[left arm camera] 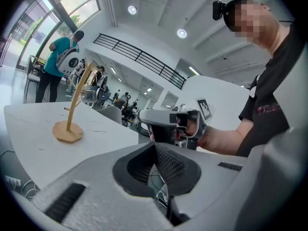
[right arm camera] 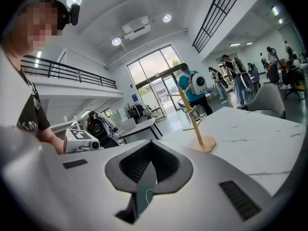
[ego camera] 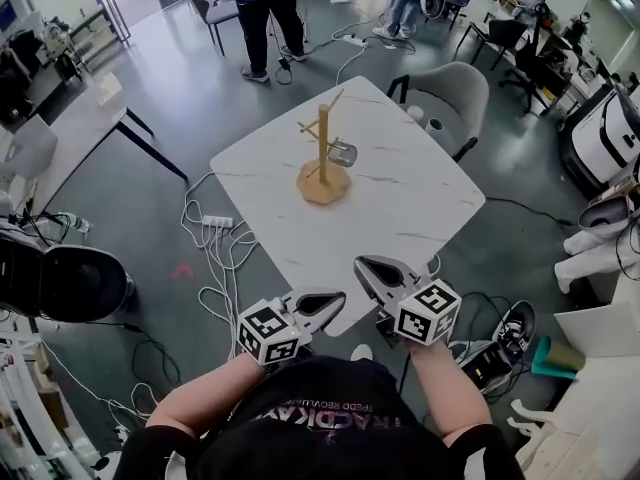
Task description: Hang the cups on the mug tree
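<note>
Both claws closed, nothing held: left gripper [ego camera: 322, 303] and right gripper [ego camera: 375, 273] sit at the table's [ego camera: 420, 208] near edge. Only cup [ego camera: 342, 153] in view already hangs on the mug tree [ego camera: 323, 158] mid-table. Looks like clear glass: light, rigid, slick, breakable, so grip the rim or handle. Chair [ego camera: 450, 98] beyond and floor cables [ego camera: 215, 258] don't block the reach.

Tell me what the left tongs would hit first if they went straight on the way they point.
Probably the right tongs: they sit almost dead ahead in the left gripper view, close by. The mug tree stands well off to the side, out of that line.
</note>
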Tool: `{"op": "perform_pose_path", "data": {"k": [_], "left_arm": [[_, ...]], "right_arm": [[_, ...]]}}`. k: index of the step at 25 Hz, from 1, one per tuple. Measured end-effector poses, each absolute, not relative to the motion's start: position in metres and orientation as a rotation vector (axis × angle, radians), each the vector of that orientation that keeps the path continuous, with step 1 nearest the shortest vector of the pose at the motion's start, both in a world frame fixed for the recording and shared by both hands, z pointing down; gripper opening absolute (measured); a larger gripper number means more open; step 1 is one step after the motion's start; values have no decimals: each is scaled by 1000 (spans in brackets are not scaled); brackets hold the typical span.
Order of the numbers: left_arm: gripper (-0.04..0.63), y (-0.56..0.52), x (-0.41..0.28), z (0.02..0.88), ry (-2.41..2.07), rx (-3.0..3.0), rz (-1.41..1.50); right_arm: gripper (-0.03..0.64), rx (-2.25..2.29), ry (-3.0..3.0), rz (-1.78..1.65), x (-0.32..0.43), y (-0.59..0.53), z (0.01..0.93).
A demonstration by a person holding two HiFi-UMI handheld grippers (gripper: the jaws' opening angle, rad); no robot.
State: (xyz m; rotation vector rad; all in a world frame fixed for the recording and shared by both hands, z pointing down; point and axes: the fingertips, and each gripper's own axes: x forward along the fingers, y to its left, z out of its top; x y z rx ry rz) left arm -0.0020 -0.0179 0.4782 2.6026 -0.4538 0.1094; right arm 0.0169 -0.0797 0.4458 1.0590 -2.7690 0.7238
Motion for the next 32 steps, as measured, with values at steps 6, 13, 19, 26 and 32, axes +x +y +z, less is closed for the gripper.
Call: {"op": "perform_pose_path", "data": {"k": [6, 13, 19, 26, 32], "left_arm": [[-3, 7, 36, 477, -568, 2572, 102], [-3, 41, 73, 477, -686, 2557, 84], [-3, 69, 92, 481, -789, 2520, 53], [-3, 93, 94, 488, -868, 2462, 27], [-3, 95, 84, 490, -907, 2444, 14]], "right_arm": [[11, 952, -2790, 750, 56, -47, 449], [11, 819, -2814, 764, 87, -5, 452], [11, 663, -2819, 766, 97, 34, 459], [11, 558, -2807, 835, 96, 71, 466], [11, 541, -2791, 881, 98, 88, 475]]}}
